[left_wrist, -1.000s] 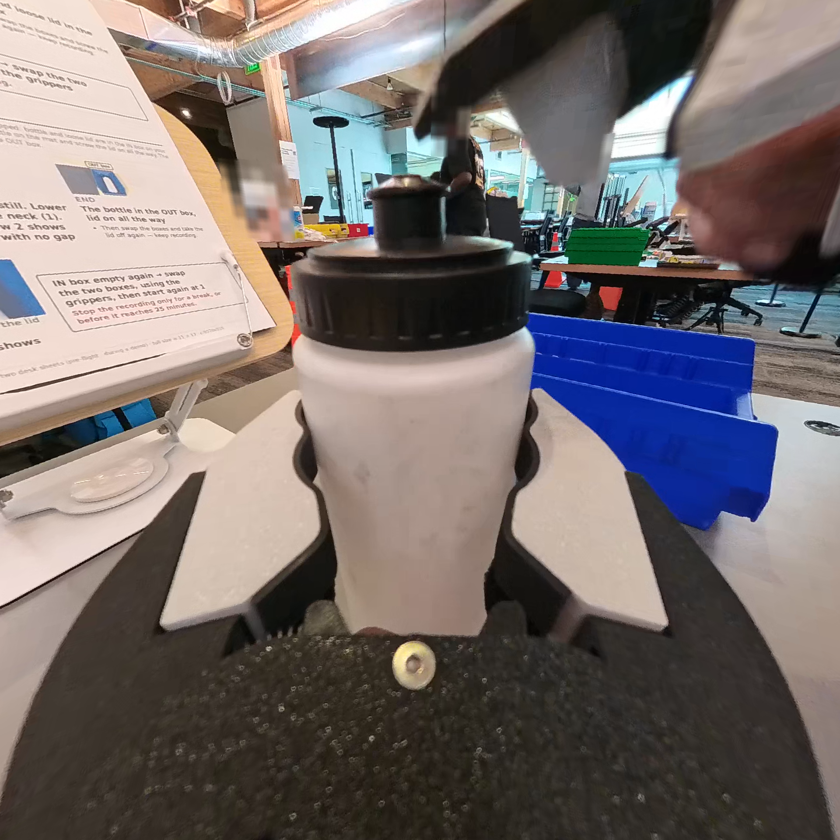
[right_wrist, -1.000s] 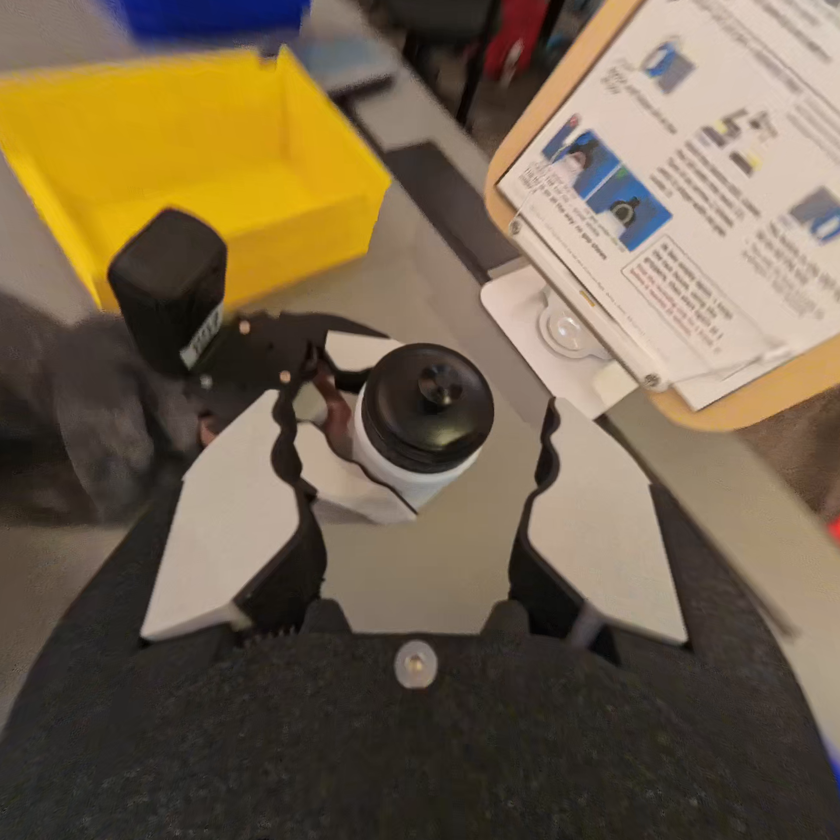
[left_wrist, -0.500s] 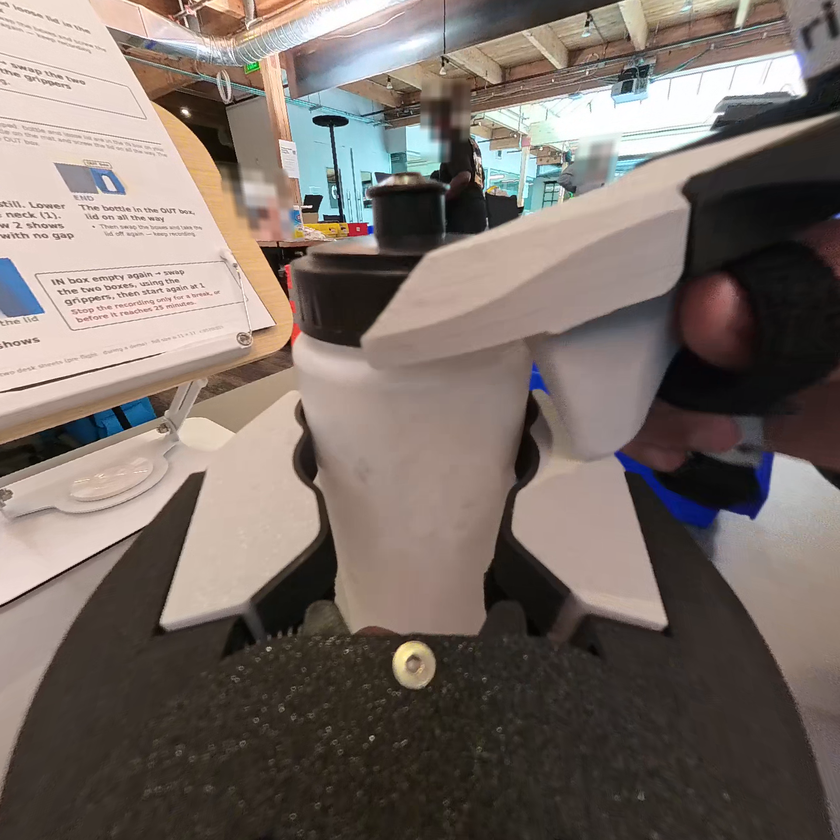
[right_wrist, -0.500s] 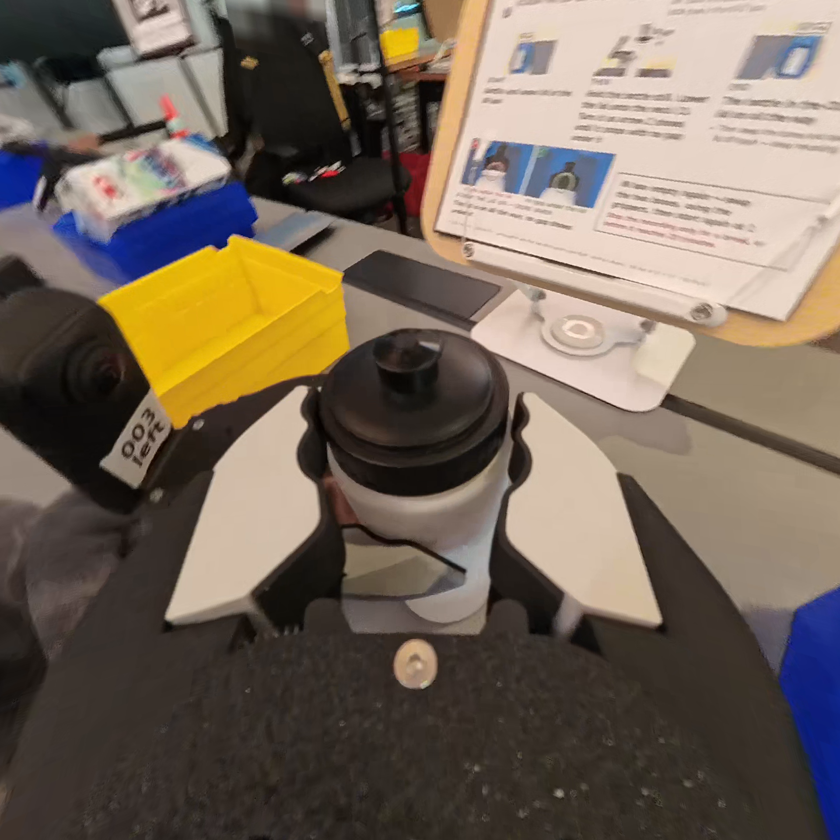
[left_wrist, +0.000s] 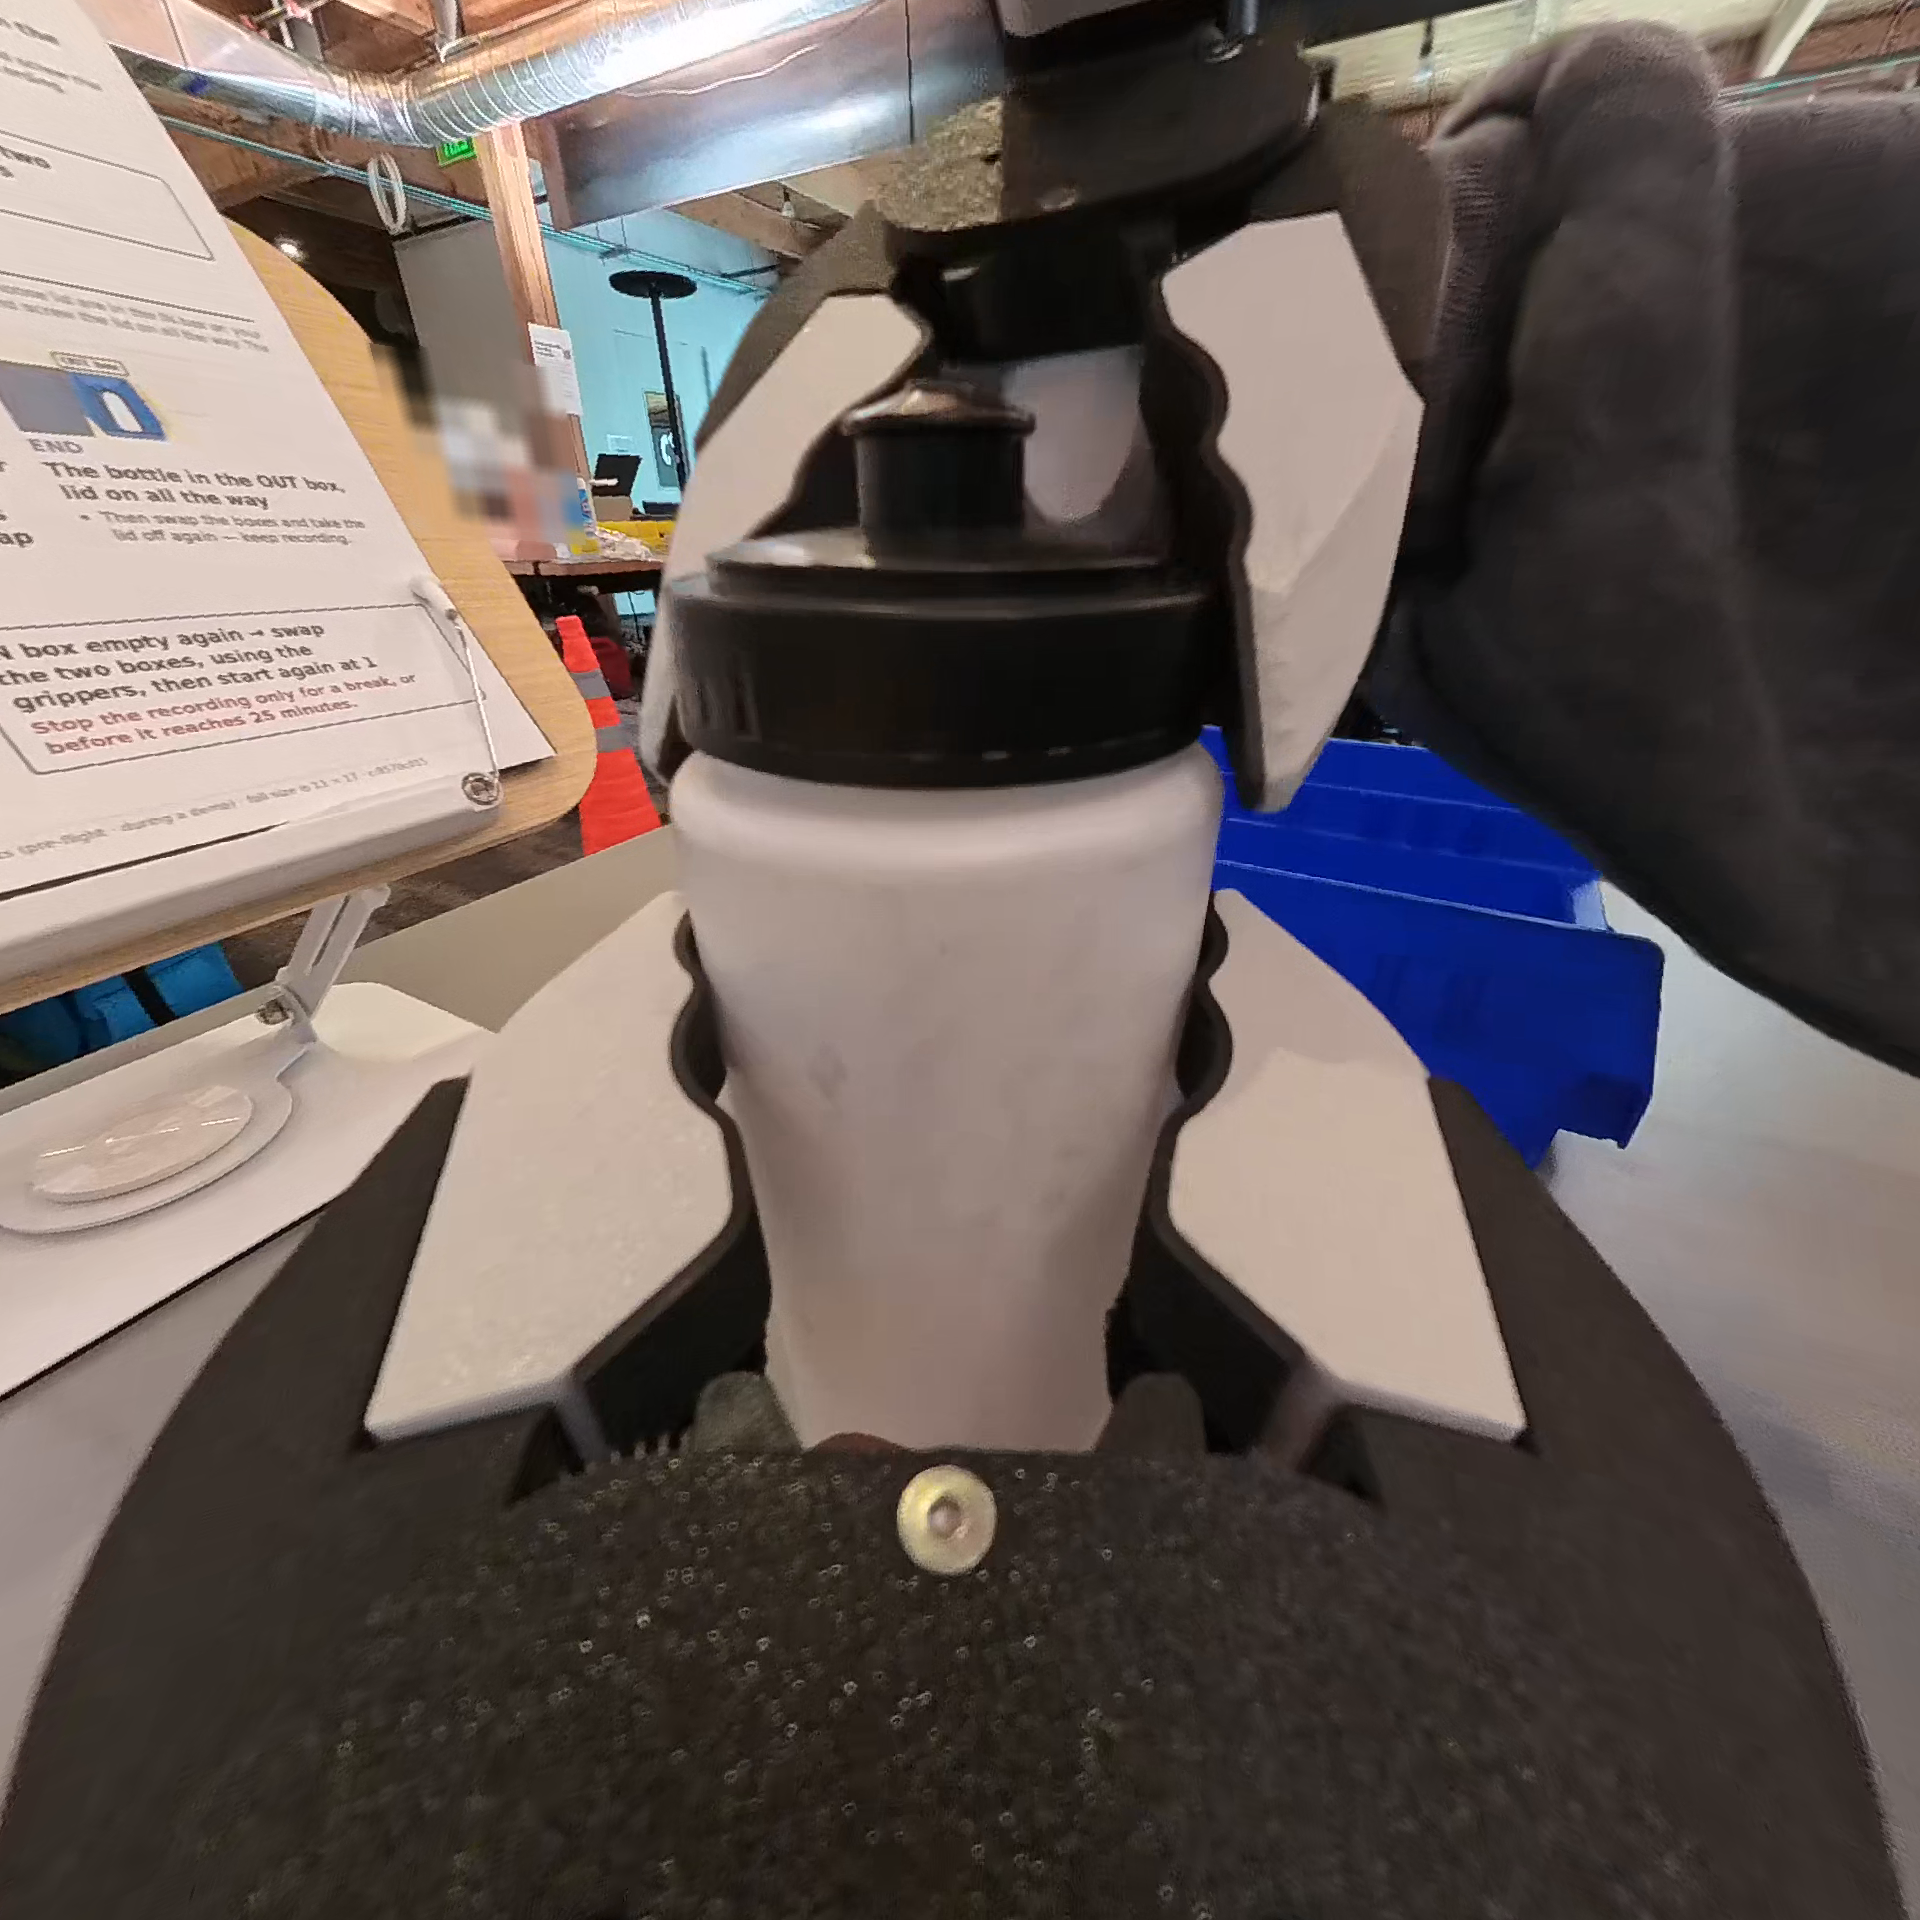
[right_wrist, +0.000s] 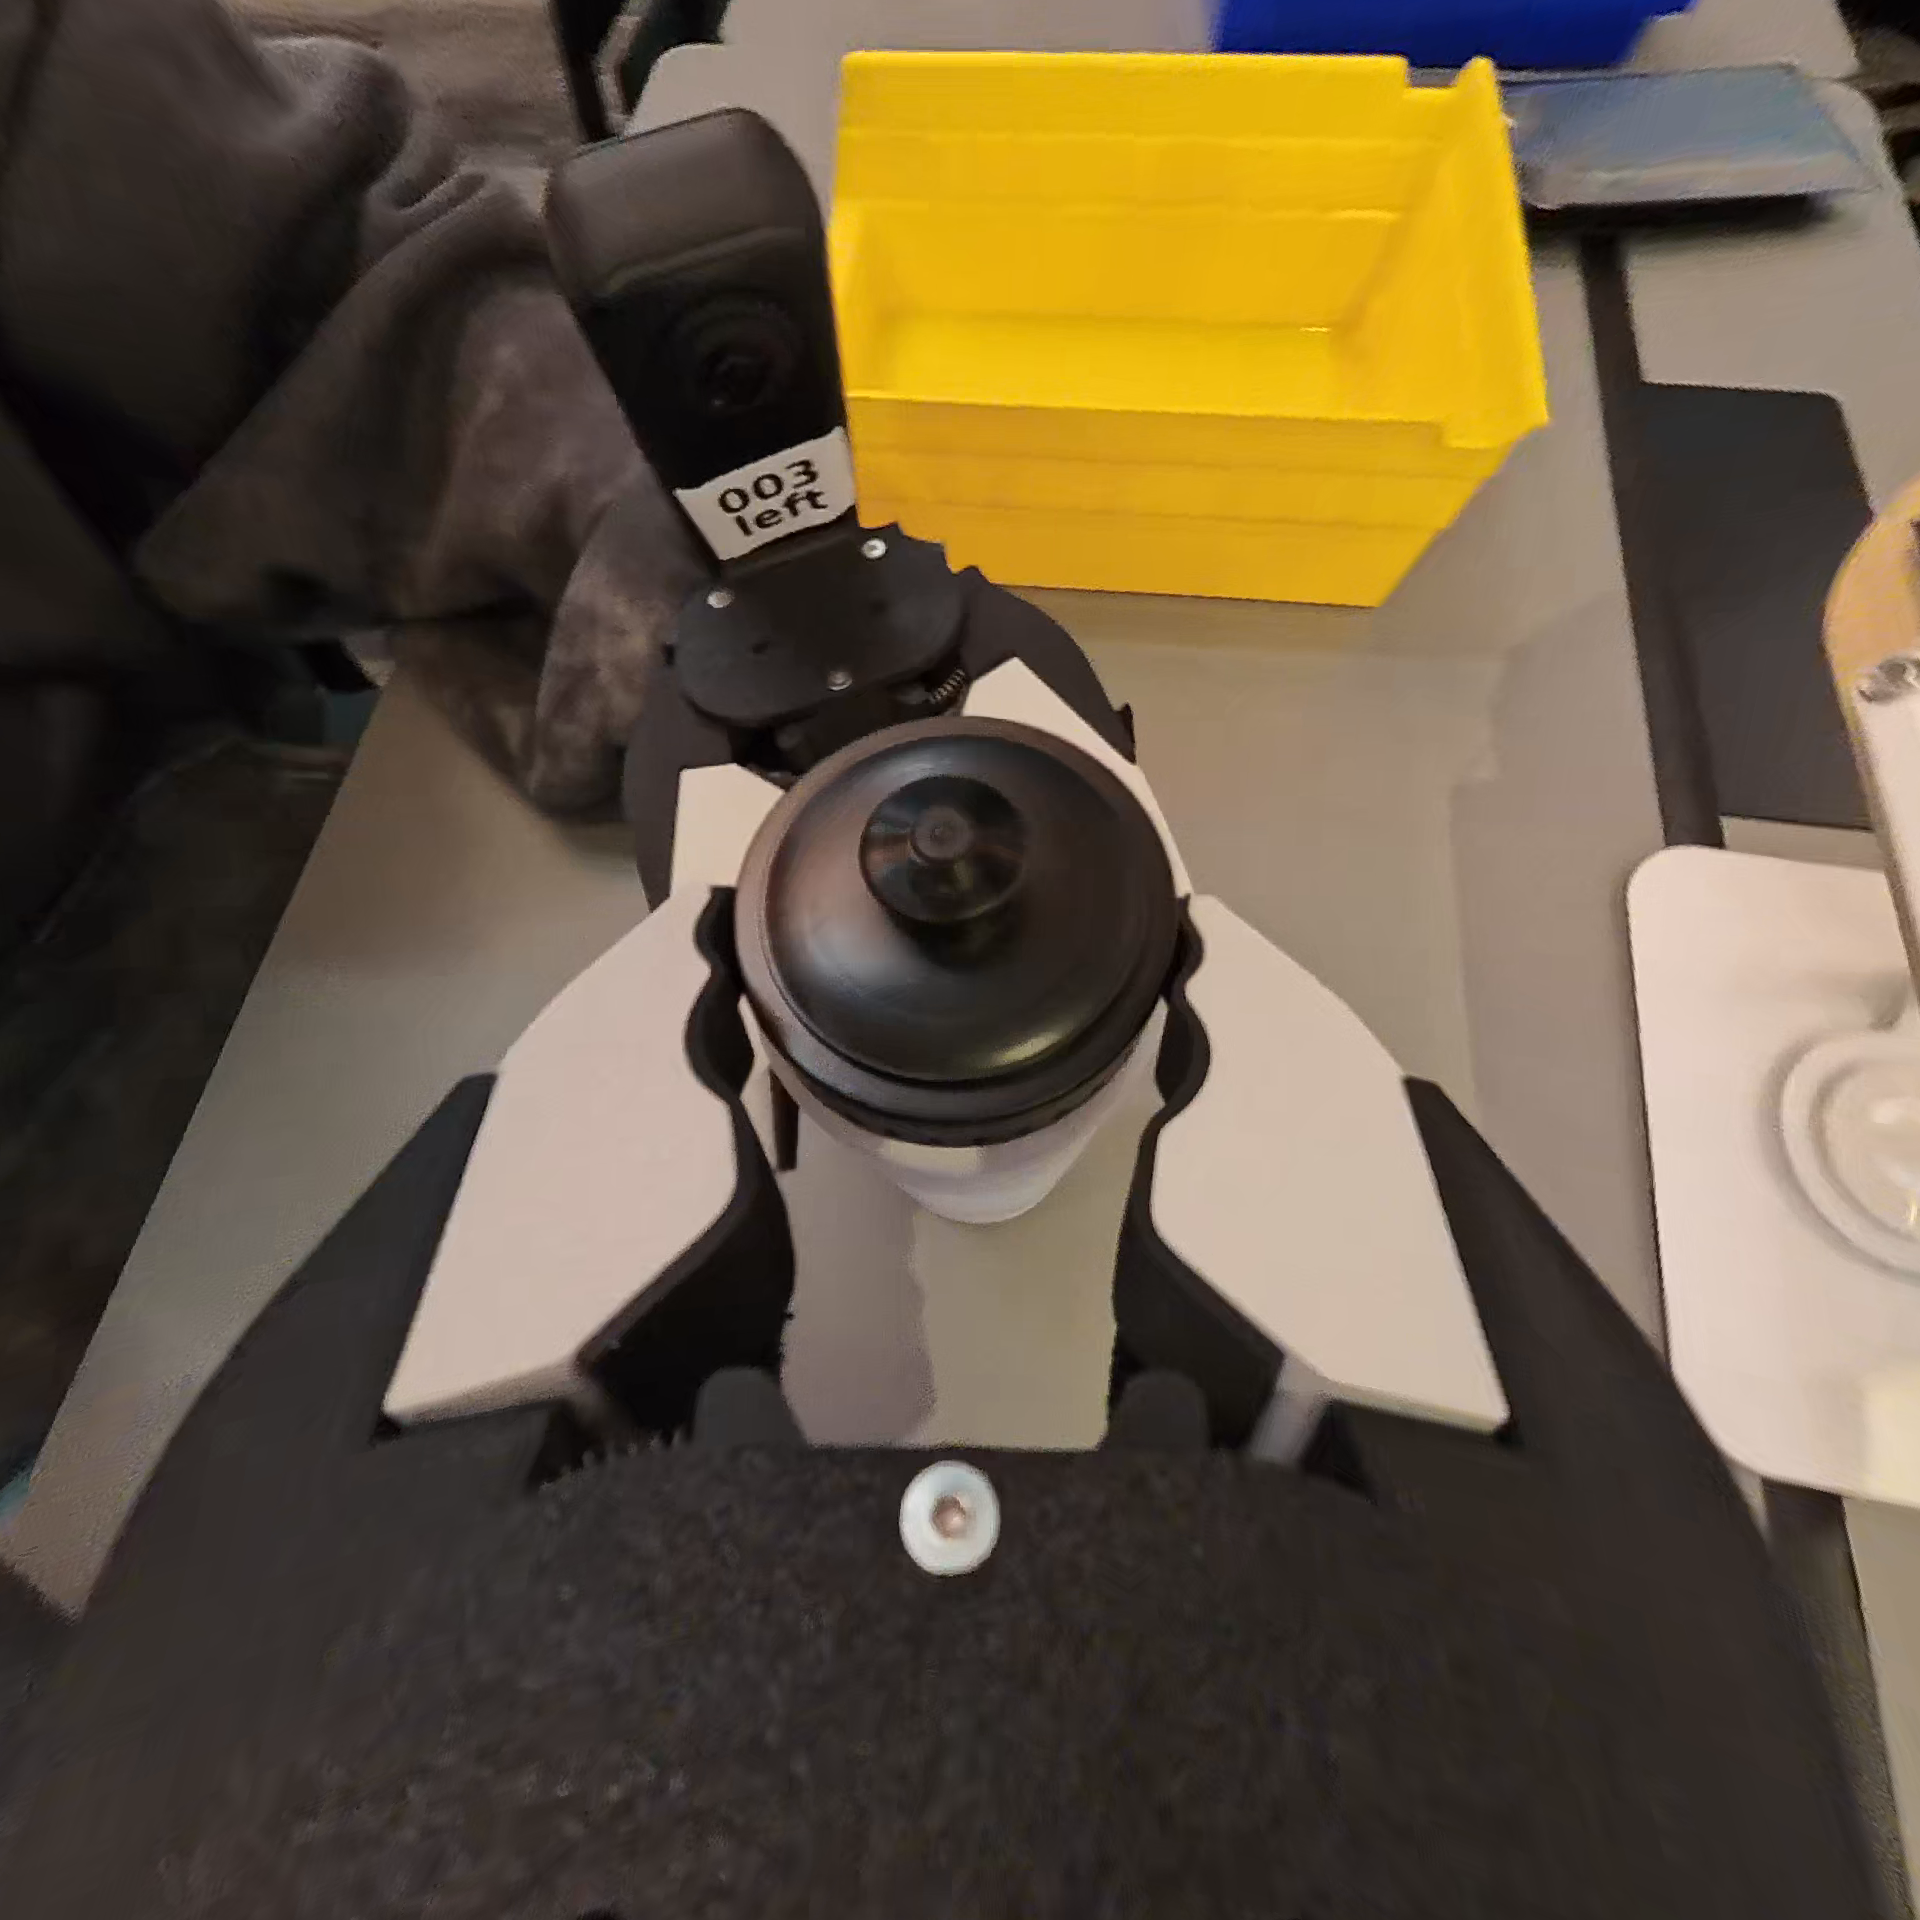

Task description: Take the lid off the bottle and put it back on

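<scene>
Two grippers meet on one white bottle point(left_wrist: 940, 1060), which stands upright on the grey table point(right_wrist: 312, 935). The left gripper point(left_wrist: 945, 997) clamps the bottle's body from the side. The right gripper point(right_wrist: 940, 971) reaches down from above, its jaws closed against the rim of the black lid point(right_wrist: 951, 935), which sits on the neck. A yellow bin point(right_wrist: 1174, 343) lies beyond; a blue bin point(left_wrist: 1455, 935) sits behind the bottle.
</scene>
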The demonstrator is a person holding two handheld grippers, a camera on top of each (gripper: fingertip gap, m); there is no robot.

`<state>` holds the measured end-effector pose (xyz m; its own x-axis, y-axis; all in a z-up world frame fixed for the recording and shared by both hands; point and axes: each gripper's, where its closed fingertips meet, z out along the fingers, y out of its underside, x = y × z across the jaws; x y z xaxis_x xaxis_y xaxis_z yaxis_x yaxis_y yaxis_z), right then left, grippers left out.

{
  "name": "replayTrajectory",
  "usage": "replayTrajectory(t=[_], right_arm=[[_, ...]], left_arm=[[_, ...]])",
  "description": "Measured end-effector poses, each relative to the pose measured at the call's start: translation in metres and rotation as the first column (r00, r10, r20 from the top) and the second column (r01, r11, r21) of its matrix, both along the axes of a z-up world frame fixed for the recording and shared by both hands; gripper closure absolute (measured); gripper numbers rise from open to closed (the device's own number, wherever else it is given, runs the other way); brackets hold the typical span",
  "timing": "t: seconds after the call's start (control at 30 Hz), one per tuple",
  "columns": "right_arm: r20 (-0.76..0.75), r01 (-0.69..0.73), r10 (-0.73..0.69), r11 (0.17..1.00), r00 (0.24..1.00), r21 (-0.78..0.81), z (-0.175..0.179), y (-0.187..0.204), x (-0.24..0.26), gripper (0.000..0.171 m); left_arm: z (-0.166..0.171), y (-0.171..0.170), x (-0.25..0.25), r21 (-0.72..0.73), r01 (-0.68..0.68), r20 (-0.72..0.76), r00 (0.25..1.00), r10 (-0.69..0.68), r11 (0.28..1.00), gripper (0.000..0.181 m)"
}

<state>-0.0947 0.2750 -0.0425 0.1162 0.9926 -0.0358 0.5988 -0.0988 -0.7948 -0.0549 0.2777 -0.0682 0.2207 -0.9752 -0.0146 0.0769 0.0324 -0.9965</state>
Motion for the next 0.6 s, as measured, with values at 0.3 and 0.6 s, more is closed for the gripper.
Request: replayTrajectory(t=[0.3, 0.6], right_arm=[[-0.094, 0.329, -0.323, 0.943, 0.942, 0.050, 0.017, -0.006, 0.001, 0.048], [-0.546, 0.966, -0.809, 0.260, 0.217, -0.002, 0.033, -0.009, 0.042, 0.066]], left_arm=[[-0.001, 0.000, 0.001, -0.005, -0.004, -0.001, 1.000, 0.004, 1.000, 0.094], [-0.001, 0.001, 0.000, -0.009, -0.024, 0.001, 1.000, 0.024, 1.000, 0.094]])
